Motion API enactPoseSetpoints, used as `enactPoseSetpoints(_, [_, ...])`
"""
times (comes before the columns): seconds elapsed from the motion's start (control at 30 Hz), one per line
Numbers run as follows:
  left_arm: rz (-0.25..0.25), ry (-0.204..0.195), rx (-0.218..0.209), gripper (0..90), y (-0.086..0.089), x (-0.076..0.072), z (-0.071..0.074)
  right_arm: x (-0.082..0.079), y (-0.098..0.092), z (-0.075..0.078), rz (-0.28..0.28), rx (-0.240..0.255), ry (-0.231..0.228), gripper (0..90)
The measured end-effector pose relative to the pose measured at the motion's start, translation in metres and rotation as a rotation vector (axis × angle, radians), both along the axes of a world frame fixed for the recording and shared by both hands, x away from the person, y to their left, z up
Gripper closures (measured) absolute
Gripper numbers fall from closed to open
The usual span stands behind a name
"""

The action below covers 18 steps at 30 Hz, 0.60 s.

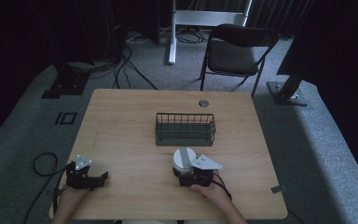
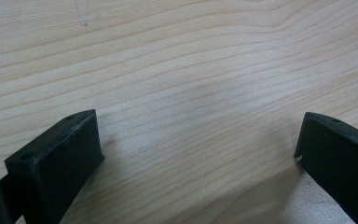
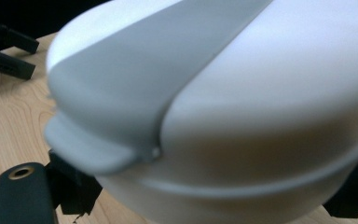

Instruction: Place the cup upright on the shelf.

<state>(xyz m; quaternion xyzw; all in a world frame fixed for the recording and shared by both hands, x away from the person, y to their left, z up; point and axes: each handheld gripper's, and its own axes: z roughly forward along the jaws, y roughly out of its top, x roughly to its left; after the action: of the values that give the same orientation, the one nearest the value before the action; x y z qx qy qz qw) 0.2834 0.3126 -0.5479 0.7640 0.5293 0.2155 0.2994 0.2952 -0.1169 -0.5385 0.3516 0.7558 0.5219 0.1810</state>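
The left gripper (image 1: 103, 177) lay at the near left of the wooden table (image 1: 121, 135), jaws spread wide with only bare wood grain between them. The right gripper (image 1: 182, 173), near centre, clamped a white container (image 1: 184, 158) with a grey band across its lid; in the right gripper view the container (image 3: 242, 112) sat close between the jaws, blurred. No label or writing could be read on it. Just beyond it stood a dark wire basket (image 1: 185, 129). A folding chair (image 1: 237, 51) stood past the table.

A dark wire basket (image 1: 185, 129) sits mid-table (image 1: 121, 121), folding chair (image 1: 237, 50) beyond.
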Motion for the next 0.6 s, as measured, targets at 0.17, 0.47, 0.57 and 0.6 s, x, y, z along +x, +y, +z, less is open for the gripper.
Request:
enactPoseSetpoints(0.17, [0.000, 0.000, 0.000, 0.5, 0.0000, 0.0000, 0.0000, -0.0008, 0.0014, -0.0010, -0.005, -0.001, -0.007, 15.2])
enactPoseSetpoints(0.47, [0.000, 0.000, 0.000, 0.5, 0.0000, 0.0000, 0.0000, -0.0046, 0.0057, 0.0021, 0.024, -0.044, -0.029, 18.0])
enactPoseSetpoints(0.57, [0.000, 0.000, 0.000, 0.5, 0.0000, 0.0000, 0.0000, -0.0052, 0.0065, 0.0027, 0.029, -0.045, -0.027, 18.1])
enactPoseSetpoints(0.6, [0.000, 0.000, 0.000, 0.5, 0.0000, 0.0000, 0.0000, -0.0051, 0.0064, 0.0038, 0.033, -0.041, -0.018, 18.1])
